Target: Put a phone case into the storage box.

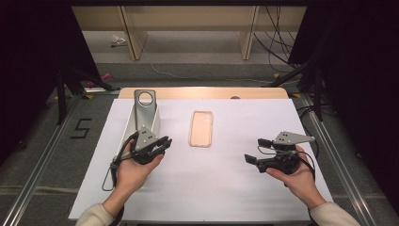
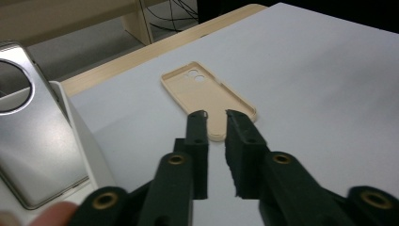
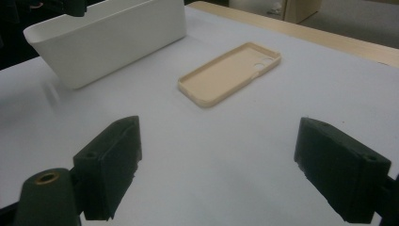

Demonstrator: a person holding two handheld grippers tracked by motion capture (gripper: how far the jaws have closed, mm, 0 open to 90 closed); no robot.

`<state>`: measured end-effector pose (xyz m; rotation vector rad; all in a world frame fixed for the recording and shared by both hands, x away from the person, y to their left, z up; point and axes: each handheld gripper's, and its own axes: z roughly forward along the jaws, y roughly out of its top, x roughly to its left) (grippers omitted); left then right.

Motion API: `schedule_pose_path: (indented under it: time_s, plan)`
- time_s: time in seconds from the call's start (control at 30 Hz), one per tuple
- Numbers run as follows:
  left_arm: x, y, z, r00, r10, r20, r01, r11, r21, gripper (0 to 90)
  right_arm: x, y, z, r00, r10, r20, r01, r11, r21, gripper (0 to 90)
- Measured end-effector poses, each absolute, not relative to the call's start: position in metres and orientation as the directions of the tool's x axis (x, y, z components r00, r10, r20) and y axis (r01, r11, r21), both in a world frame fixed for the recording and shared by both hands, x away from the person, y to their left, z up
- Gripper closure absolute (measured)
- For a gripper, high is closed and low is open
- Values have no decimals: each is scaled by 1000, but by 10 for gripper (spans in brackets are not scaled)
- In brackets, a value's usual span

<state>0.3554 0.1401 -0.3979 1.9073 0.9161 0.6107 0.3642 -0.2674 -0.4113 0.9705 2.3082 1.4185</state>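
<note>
Two grippers flank a beige phone case (image 1: 201,128): left gripper (image 2: 216,115) nearly closed on nothing, right gripper (image 3: 216,160) spread wide, both empty.

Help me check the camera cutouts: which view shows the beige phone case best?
The right gripper view: the beige phone case lies whole and large. The left gripper view's jaws hide its near end; the high view shows it small.

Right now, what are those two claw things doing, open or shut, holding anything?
Left gripper: jaws nearly shut, a narrow gap between them, holding nothing.
Right gripper: jaws wide open, holding nothing.
</note>
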Motion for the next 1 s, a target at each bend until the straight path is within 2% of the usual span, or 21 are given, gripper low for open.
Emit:
schedule_pose_path:
  time_s: [0.1, 0.27, 1.0]
  plan:
    - [358, 133, -400, 614, 788, 32, 363, -319, 876, 895, 364, -267, -411, -742, 660, 119, 404, 298, 865, 162]
    - [361, 122, -404, 629, 777, 16, 392, -335, 857, 898, 365, -268, -412, -741, 661, 120, 406, 297, 864, 162]
    - [382, 82, -414, 657, 753, 41, 396, -391, 831, 899, 364, -267, -412, -740, 660, 127, 410, 293, 863, 162]
